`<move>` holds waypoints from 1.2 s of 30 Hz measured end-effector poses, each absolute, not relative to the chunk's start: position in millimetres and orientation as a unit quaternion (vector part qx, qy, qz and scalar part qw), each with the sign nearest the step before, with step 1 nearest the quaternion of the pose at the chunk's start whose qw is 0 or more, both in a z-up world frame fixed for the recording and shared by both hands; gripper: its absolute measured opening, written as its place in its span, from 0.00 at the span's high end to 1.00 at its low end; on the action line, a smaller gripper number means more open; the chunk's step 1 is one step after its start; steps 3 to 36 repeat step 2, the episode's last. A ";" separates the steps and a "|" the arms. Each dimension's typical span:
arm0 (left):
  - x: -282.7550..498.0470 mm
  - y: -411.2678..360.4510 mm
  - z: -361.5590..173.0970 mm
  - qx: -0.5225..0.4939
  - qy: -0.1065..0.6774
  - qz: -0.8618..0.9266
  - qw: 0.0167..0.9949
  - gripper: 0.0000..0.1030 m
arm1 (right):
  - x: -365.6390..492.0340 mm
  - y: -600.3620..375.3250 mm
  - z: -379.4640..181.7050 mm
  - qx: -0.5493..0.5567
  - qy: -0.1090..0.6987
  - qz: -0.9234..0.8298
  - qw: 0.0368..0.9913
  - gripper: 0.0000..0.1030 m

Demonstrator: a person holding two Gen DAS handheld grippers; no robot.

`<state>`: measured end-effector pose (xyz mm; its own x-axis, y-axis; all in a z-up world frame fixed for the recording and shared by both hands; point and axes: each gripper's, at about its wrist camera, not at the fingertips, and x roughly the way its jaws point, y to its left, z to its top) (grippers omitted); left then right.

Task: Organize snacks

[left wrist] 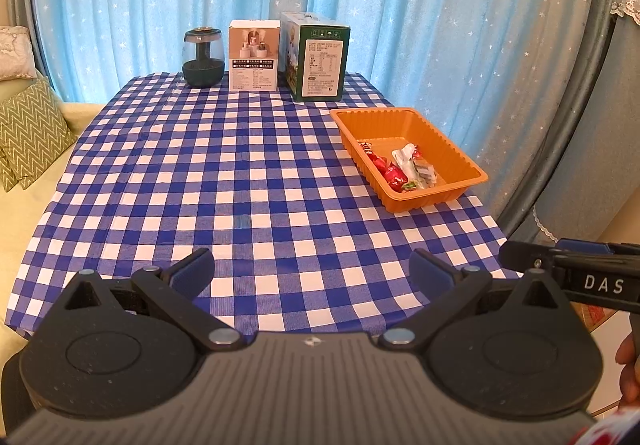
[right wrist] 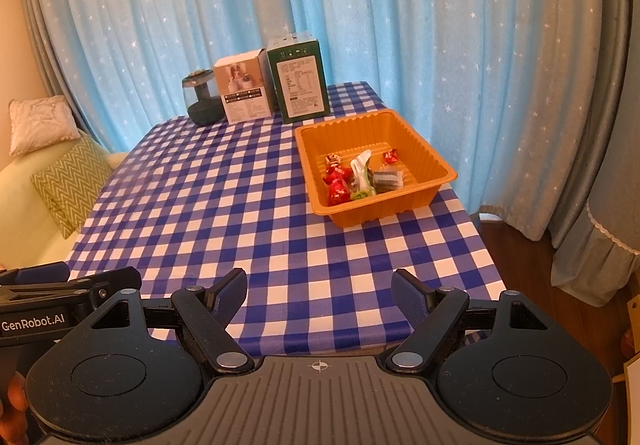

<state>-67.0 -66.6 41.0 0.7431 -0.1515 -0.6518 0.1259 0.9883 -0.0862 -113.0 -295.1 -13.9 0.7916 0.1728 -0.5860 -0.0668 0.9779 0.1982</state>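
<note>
An orange plastic tray (left wrist: pixel 460 149) (right wrist: pixel 436 161) sits on the right side of the checked table, holding several wrapped snacks (left wrist: pixel 400 167) (right wrist: pixel 356 177), red ones and pale ones. My left gripper (left wrist: pixel 314 269) hovers open over the table's near edge, nothing between its blue pads. My right gripper (right wrist: pixel 319 293) is open too, also above the near edge, well short of the tray. Each gripper shows at the edge of the other's view: the right gripper (left wrist: pixel 560 269) beside the left, the left gripper (right wrist: pixel 72 285) beside the right.
At the table's far end stand a dark glass-domed device (left wrist: pixel 203 57) (right wrist: pixel 202 97), a white box (left wrist: pixel 253 55) (right wrist: pixel 242 87) and a green box (left wrist: pixel 318 57) (right wrist: pixel 299 79). Blue starred curtains hang behind. A sofa with cushions (left wrist: pixel 28 129) (right wrist: pixel 72 181) lies left. Blue-and-white tablecloth (left wrist: pixel 224 181) (right wrist: pixel 208 197) covers the table.
</note>
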 end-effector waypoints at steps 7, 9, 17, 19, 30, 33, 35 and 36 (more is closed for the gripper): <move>-66.9 -66.6 40.0 -0.017 0.350 -0.073 0.934 0.00 | -112.9 -295.5 -13.9 0.084 0.316 0.064 0.943 0.23; -66.9 -66.6 40.0 -0.017 0.350 -0.073 0.934 0.00 | -112.9 -295.5 -13.9 0.084 0.316 0.064 0.943 0.23; -66.9 -66.6 40.0 -0.017 0.350 -0.073 0.934 0.00 | -112.9 -295.5 -13.9 0.084 0.316 0.064 0.943 0.23; -66.9 -66.6 40.0 -0.017 0.350 -0.073 0.934 0.00 | -112.9 -295.5 -13.9 0.084 0.316 0.064 0.943 0.23; -66.9 -66.6 40.0 -0.017 0.350 -0.073 0.934 0.00 | -112.9 -295.5 -13.9 0.084 0.316 0.064 0.943 0.23; -66.9 -66.6 40.0 -0.017 0.350 -0.073 0.934 0.00 | -112.9 -295.5 -13.9 0.084 0.316 0.064 0.943 0.23; -66.9 -66.6 40.0 -0.017 0.350 -0.073 0.934 0.00 | -112.9 -295.5 -13.9 0.084 0.316 0.064 0.943 0.23; -66.9 -66.6 40.0 -0.017 0.350 -0.073 0.934 0.00 | -112.9 -295.5 -13.9 0.084 0.316 0.064 0.943 0.23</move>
